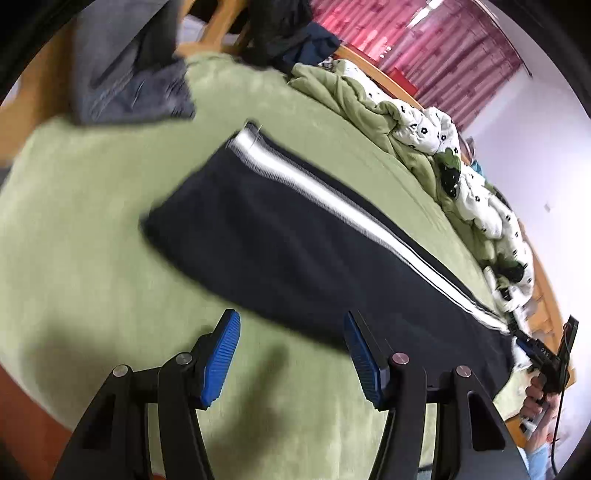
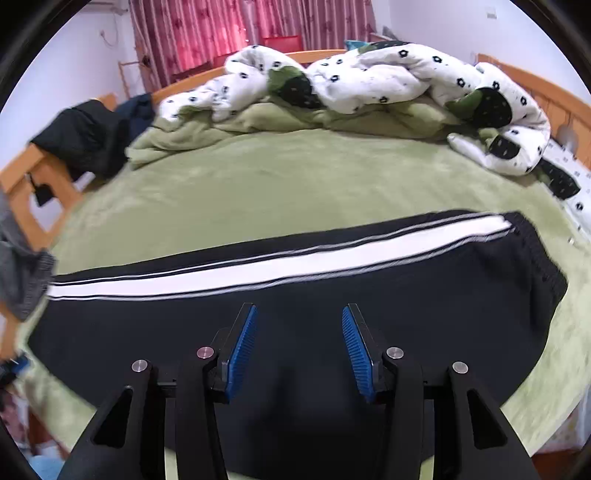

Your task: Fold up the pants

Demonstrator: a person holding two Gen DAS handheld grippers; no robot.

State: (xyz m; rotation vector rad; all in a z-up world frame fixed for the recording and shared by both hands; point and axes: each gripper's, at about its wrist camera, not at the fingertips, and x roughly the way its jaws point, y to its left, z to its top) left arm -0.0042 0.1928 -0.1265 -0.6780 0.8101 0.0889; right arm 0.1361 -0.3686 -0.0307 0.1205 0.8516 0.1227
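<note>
Dark pants (image 2: 295,295) with a white side stripe (image 2: 258,264) lie flat on a green bed (image 2: 295,177). They look already folded lengthwise, leg on leg. In the right wrist view they run left to right, with the waistband (image 2: 535,258) at the right and the cuffs at the left, near a grey garment (image 2: 18,273).

The right tool (image 2: 299,354) hangs above the middle of the pants, its blue pads apart and holding nothing. The left tool (image 1: 291,354) is also spread and empty. It sits over bare bedding just off the near edge of the pants at the cuff end. In the left wrist view the right tool appears far right, held by a hand (image 1: 539,398) near the waistband.

The likely next step is the crosswise fold, bringing one end of the pants over the other. To do it well, each tool should pinch a corner of the same end, catching both layers. Lift only enough to clear the cloth, carry the end straight along the stripe, and lay its edge square on the other end.

Beyond the pants, a white flowered quilt (image 2: 369,77) is bunched along the far side. A wooden frame (image 2: 554,96) and red curtains (image 2: 207,33) stand behind it.
</note>
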